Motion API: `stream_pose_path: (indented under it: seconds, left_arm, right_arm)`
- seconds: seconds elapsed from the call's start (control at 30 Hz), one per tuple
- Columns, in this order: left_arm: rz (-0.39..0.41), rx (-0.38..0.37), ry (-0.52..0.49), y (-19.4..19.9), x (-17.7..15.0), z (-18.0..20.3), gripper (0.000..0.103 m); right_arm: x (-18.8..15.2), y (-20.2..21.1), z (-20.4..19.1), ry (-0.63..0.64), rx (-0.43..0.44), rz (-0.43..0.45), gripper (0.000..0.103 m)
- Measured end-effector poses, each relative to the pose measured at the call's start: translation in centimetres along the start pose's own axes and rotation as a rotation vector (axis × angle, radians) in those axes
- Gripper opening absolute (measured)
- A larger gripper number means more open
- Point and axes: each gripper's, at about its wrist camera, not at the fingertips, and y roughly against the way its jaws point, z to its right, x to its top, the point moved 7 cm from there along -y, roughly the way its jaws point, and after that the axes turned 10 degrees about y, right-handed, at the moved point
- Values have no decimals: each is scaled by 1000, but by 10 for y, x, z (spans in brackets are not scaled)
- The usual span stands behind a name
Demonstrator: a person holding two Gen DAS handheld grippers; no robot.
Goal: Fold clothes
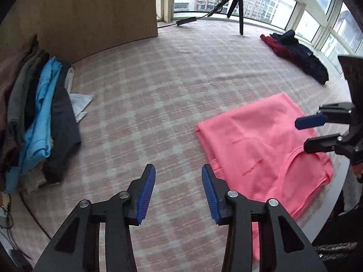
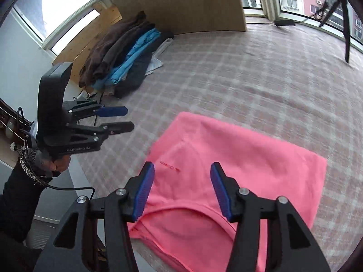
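Here, both claws stood apart and empty: left claw [image 1: 178, 172] beside the folded pink shirt [image 1: 263, 145], right claw [image 2: 182, 170] above it.

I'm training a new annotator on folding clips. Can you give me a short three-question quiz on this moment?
1. True or false: the left gripper is clamped on the pink garment.
2. Which lies against the wooden panel: A) a stack of folded clothes, B) a laundry basket, C) a pair of shoes?
3. Fill in: near the window, behind the dark red and navy clothes, stands a black ____.

Key: 1. False; both it and the right gripper are open and empty. 2. A. 3. tripod.
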Motion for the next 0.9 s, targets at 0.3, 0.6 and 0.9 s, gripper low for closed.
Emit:
stream_pose_path:
  seconds: [0.3,0.6,0.9]
  left_arm:
    - [10,-179,-87,-21,10,-15,40]
    - [-15,-307,-288,-41,30,11,41]
    - [-33,-347,-435,-58,40,44,41]
  right_arm:
    - [36,-89,-19,3,-167,-199,25]
    - [32,-71,0,-137,-173,-160,2]
    - [41,-41,-9,-210,-161,-73,2]
